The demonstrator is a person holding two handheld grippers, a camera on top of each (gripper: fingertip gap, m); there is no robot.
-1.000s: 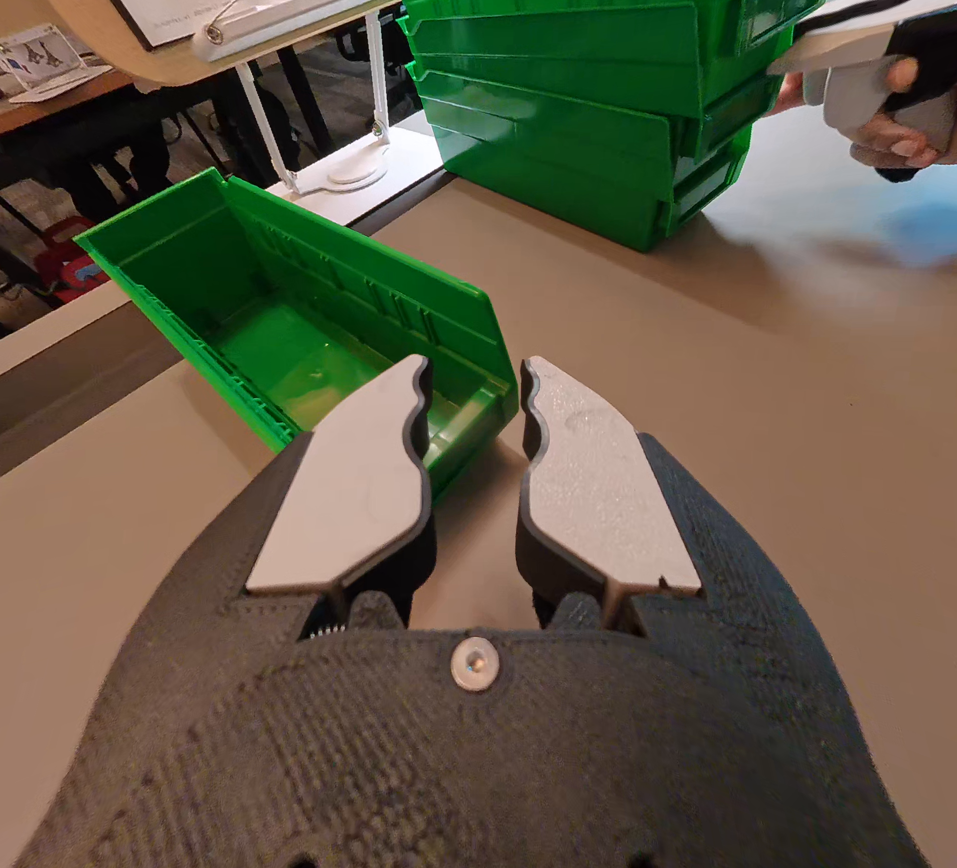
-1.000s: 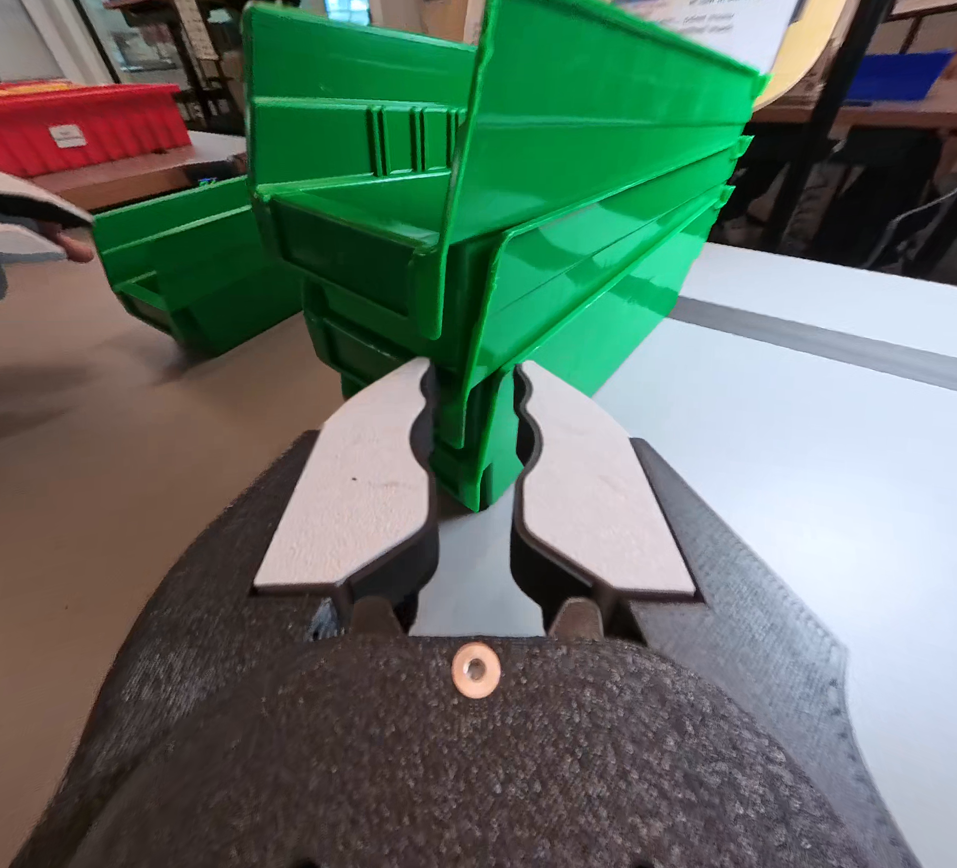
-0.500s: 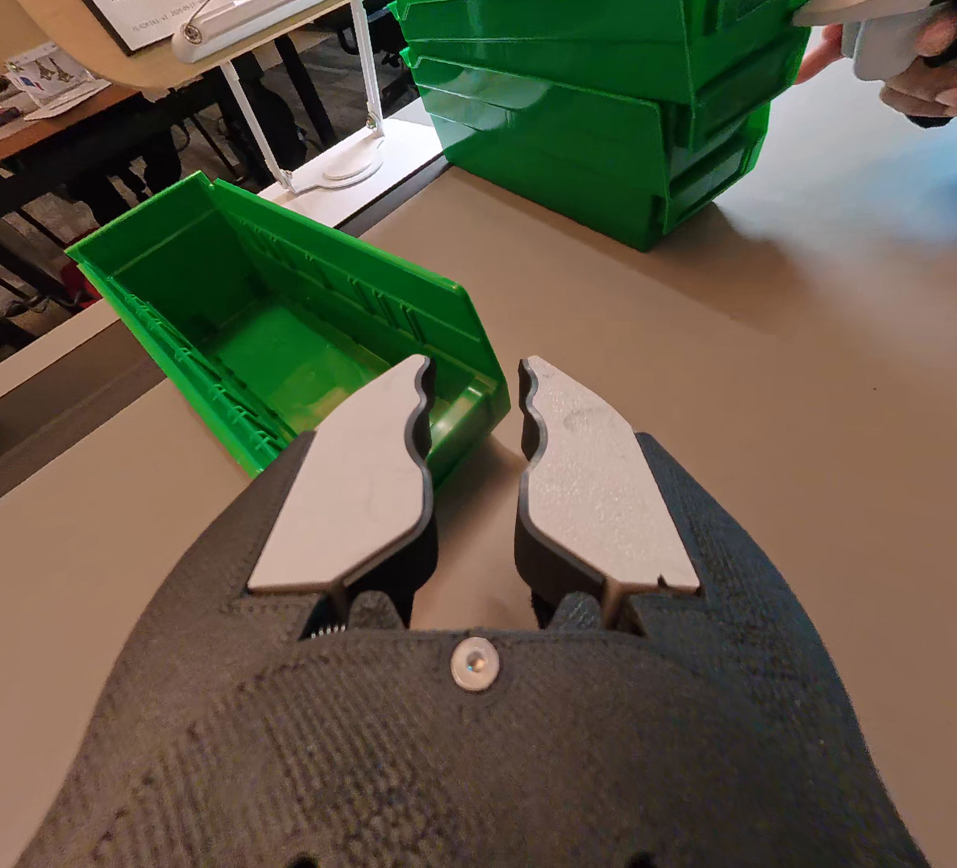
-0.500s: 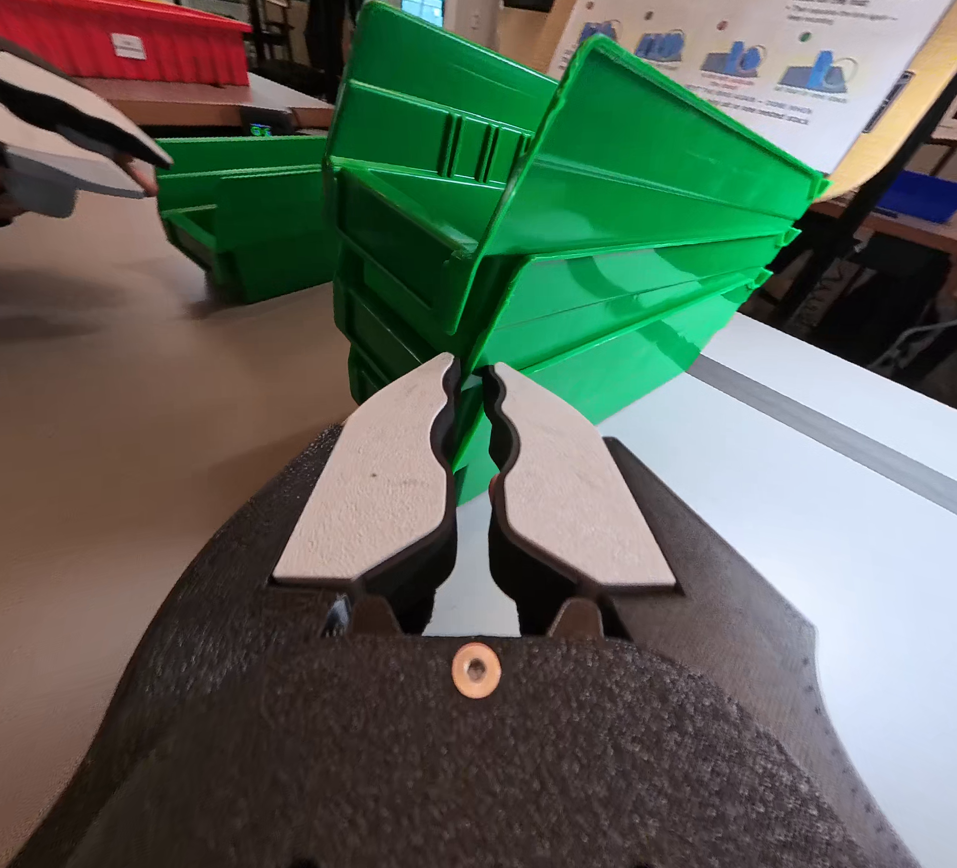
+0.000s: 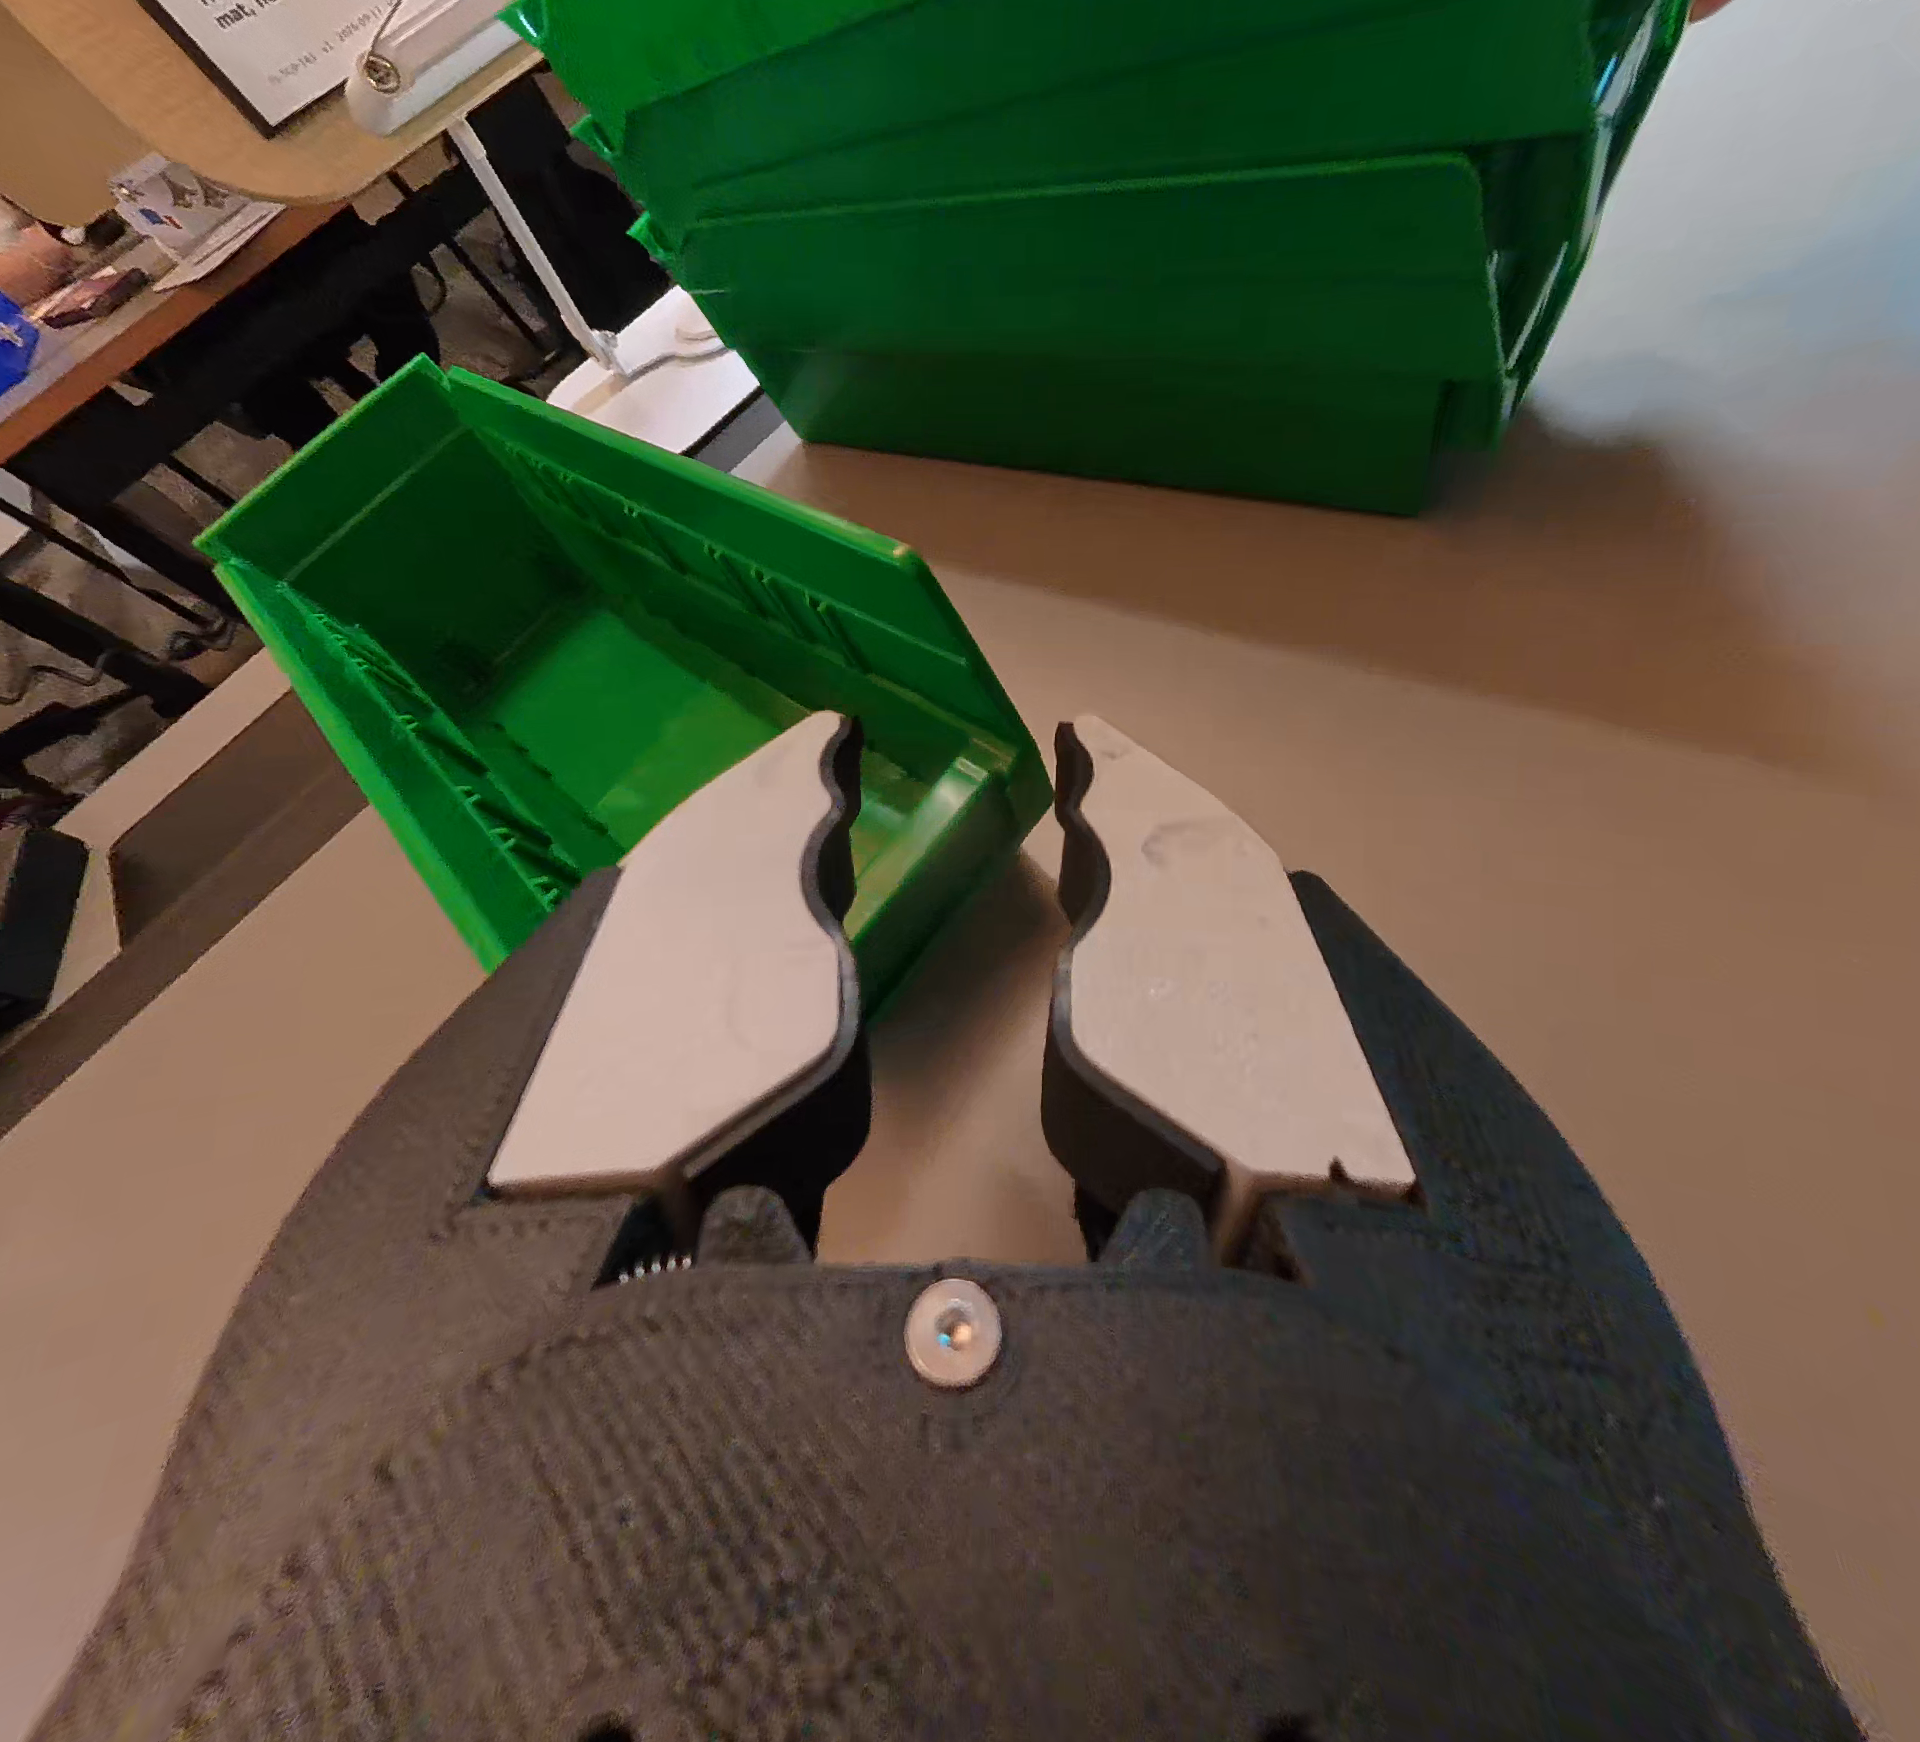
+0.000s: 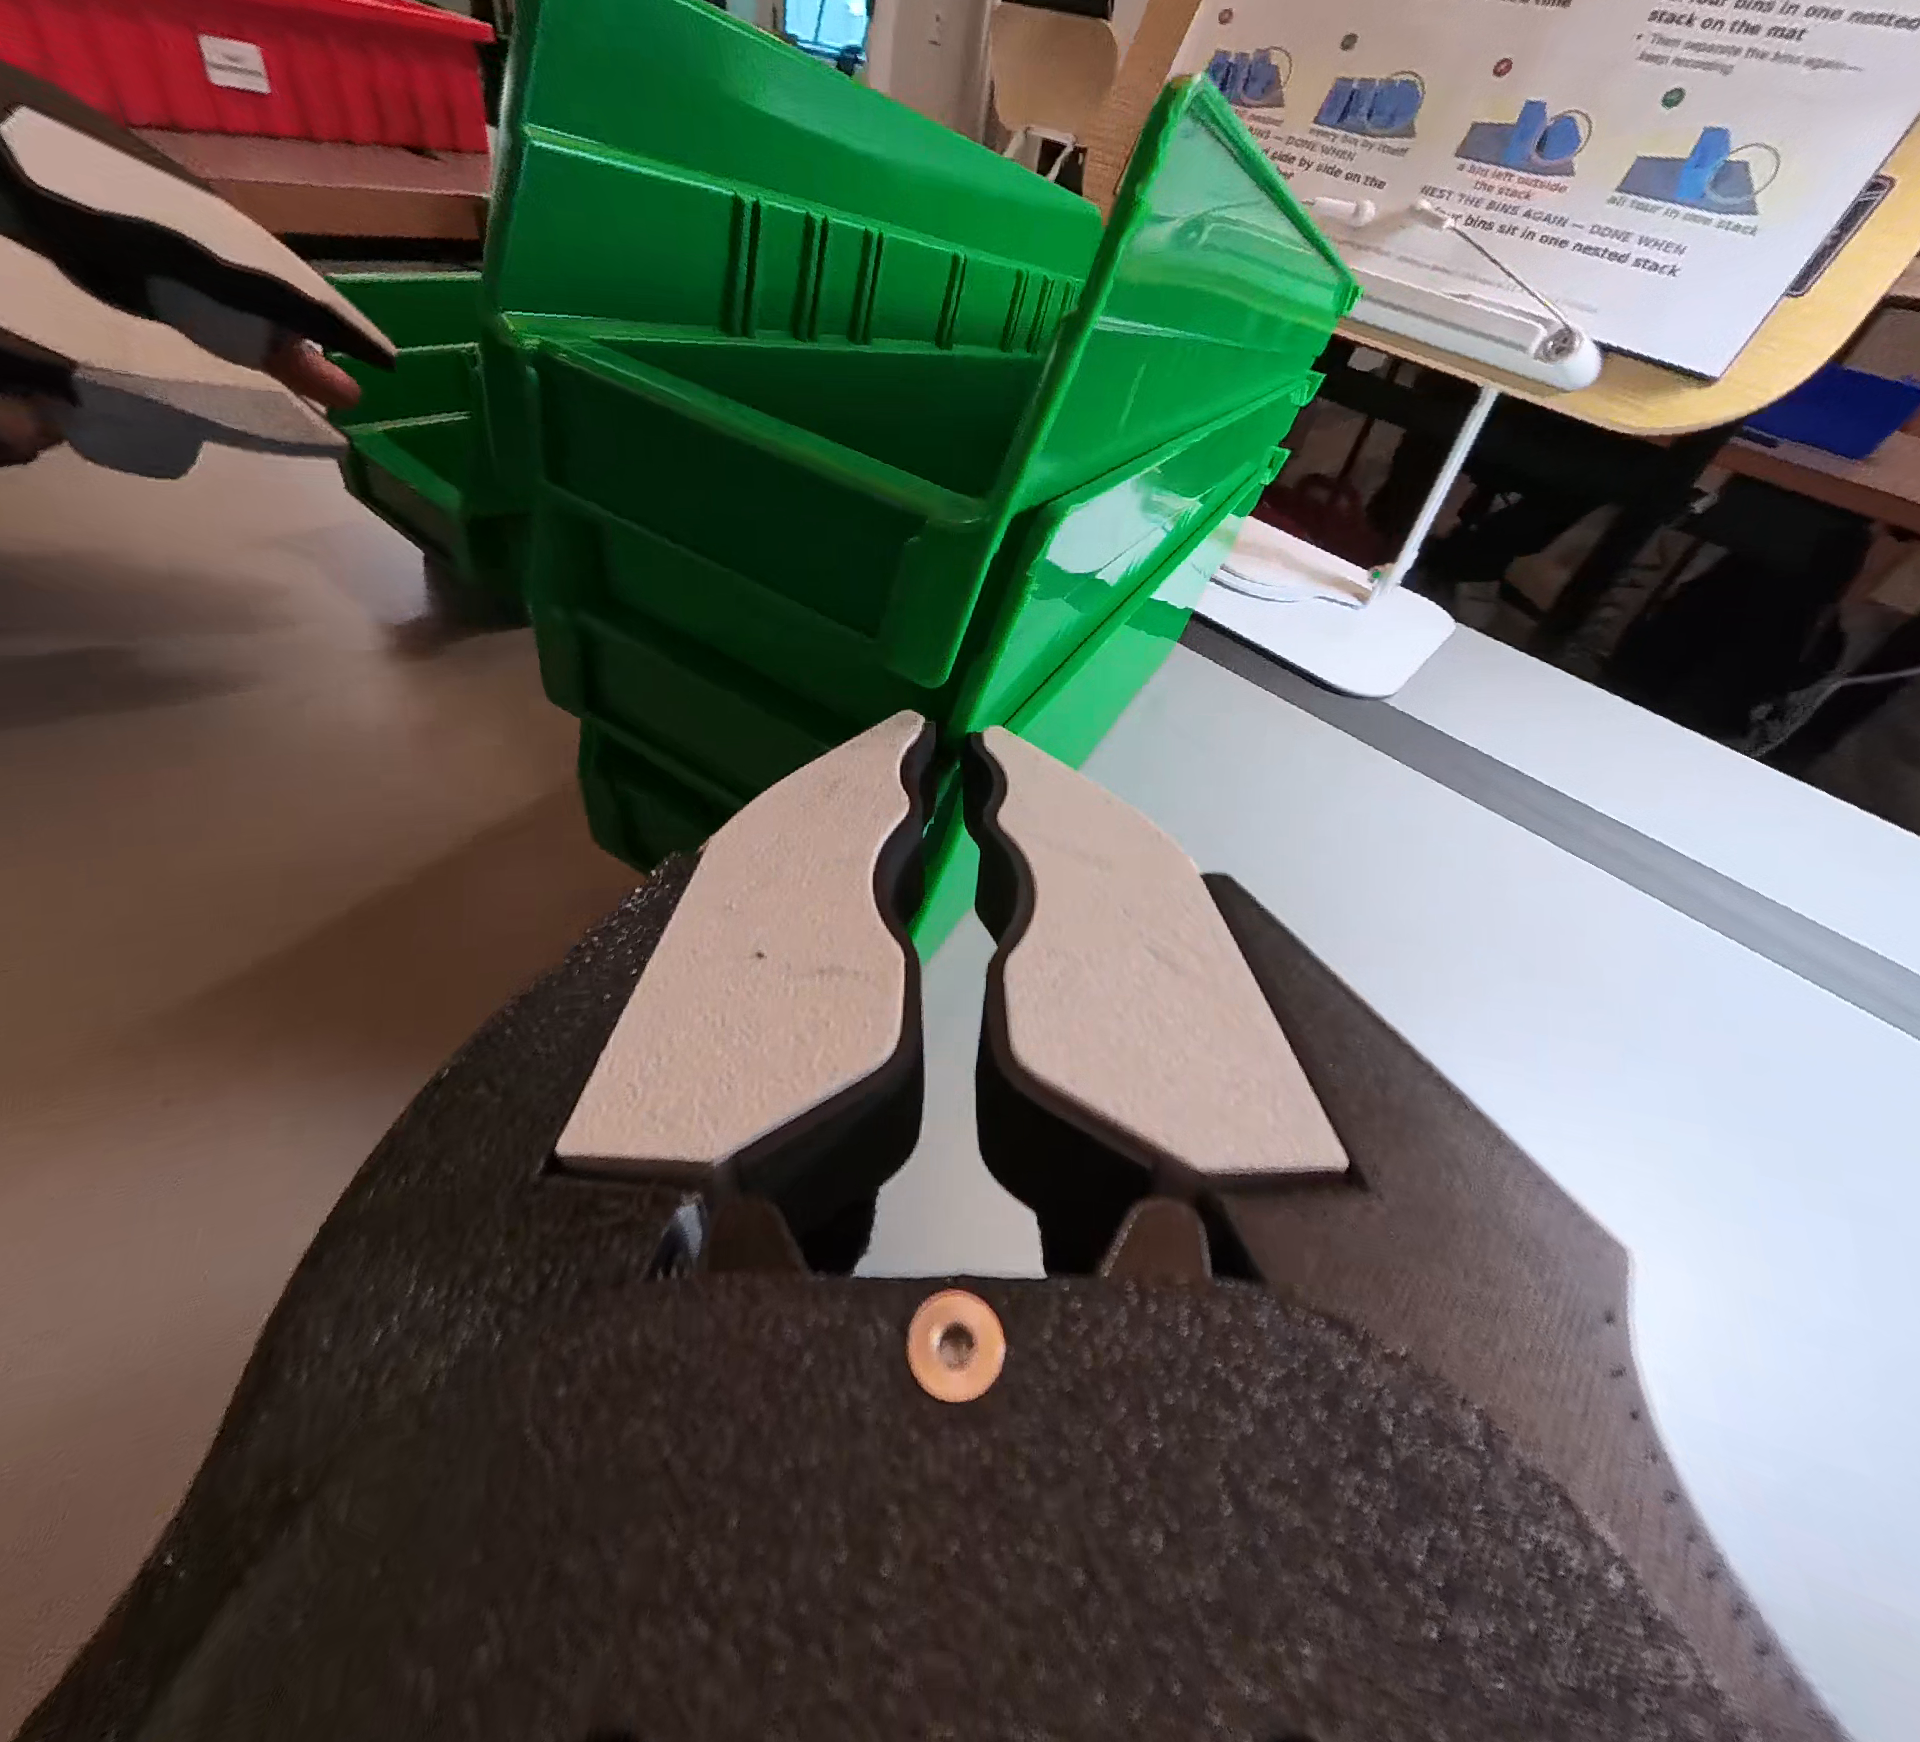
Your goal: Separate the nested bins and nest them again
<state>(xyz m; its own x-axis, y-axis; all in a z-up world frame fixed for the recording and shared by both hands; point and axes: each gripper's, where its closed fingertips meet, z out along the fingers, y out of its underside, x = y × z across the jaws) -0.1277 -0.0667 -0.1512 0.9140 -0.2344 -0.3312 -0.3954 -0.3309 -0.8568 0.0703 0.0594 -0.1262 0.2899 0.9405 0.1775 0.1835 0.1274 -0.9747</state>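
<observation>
Tan mat (image 5: 1455, 757) covers most of the table; a white table surface (image 6: 1558, 1017) with a grey stripe runs along its edge.

Stack of nested green bins (image 5: 1091, 258) stands on the mat, well ahead of the left gripper. At least three bins show in it, top ones tilted against the lower ones. In the right wrist view the same stack (image 6: 779, 445) fills the centre, its upper bin tipped up, one side wall standing nearly vertical.

Single green bin (image 5: 582, 684) sits alone on the mat, apart from the stack, open side up, near the mat's edge. Its near corner is just in front of the left gripper's fingers.

Instruction poster (image 6: 1558, 82) on a board behind the table, held by a white stand (image 6: 1351, 612). Red crate (image 6: 239, 51) on a table in the background.

Right gripper (image 6: 948, 757): jaws nearly together, pinching the lower edge of a bin wall in the stack. Which bin of the stack that wall belongs to, cannot tell.

Left gripper (image 5: 951, 757): jaws spread apart, nothing between them, just the mat below. It also shows at the left edge of the right wrist view (image 6: 156, 321), near the single bin.
</observation>
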